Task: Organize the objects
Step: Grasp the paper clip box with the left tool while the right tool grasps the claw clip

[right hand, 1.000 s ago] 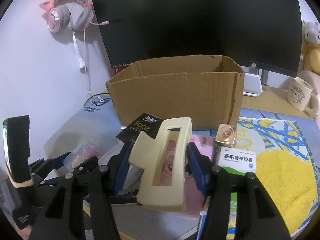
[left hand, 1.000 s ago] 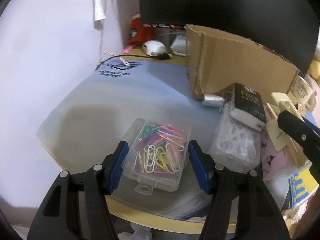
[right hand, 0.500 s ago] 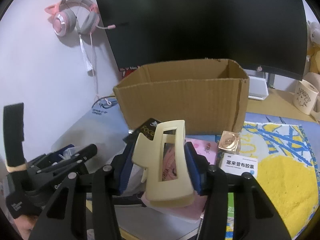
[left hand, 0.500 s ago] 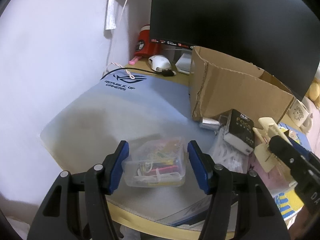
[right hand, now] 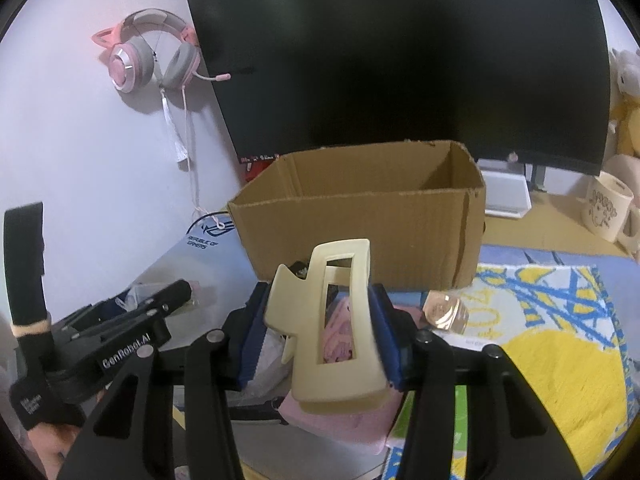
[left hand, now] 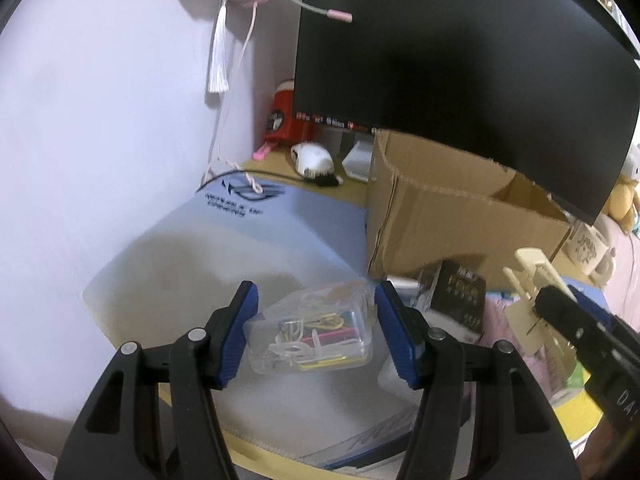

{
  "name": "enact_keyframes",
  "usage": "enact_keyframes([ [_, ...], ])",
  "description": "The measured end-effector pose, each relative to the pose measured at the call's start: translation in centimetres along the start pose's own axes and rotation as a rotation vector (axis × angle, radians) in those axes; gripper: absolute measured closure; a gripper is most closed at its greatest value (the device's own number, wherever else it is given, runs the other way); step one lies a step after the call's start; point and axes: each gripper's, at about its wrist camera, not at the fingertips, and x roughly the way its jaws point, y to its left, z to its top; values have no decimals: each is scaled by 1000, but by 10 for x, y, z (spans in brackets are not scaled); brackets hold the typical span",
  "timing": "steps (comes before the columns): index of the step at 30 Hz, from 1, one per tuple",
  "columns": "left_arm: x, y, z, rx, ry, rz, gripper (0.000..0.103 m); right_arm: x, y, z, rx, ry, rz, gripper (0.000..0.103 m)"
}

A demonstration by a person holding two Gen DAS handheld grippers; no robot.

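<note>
A clear plastic box of coloured paper clips [left hand: 310, 332] hangs tilted above the grey-blue desk mat [left hand: 240, 248], with my left gripper [left hand: 315, 300] shut on its two sides. My right gripper [right hand: 320, 304] is shut on a cream hair claw clip [right hand: 332, 320], held upright a little in front of the open cardboard box [right hand: 360, 224]. From the left wrist view, the right gripper [left hand: 568, 312] and its clip [left hand: 532, 276] sit at the right, beside the cardboard box [left hand: 440, 232]. The left gripper [right hand: 160, 300] shows low on the left in the right wrist view.
A black monitor [right hand: 400, 60] stands behind the cardboard box, and a pink headset [right hand: 148, 56] hangs on the wall. A black carton [left hand: 460, 300], a pink pouch [right hand: 340, 420], a small gold bottle [right hand: 446, 310], a yellow-blue towel [right hand: 560, 340], a mug [right hand: 608, 208] and a mouse [left hand: 314, 158] crowd the desk.
The left gripper has lifted the paper clip box off the mat and tilted it. The right gripper has tightened on the hair clip and the view has risen slightly.
</note>
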Motion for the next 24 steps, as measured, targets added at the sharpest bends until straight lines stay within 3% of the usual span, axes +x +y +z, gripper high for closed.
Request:
enact_keyframes([
  [11, -24, -19, 44, 27, -95, 31, 43, -13, -8, 35, -25, -33, -15, 50],
  [24, -23, -37, 83, 58, -127, 31, 43, -22, -22, 69, -19, -84, -29, 50],
])
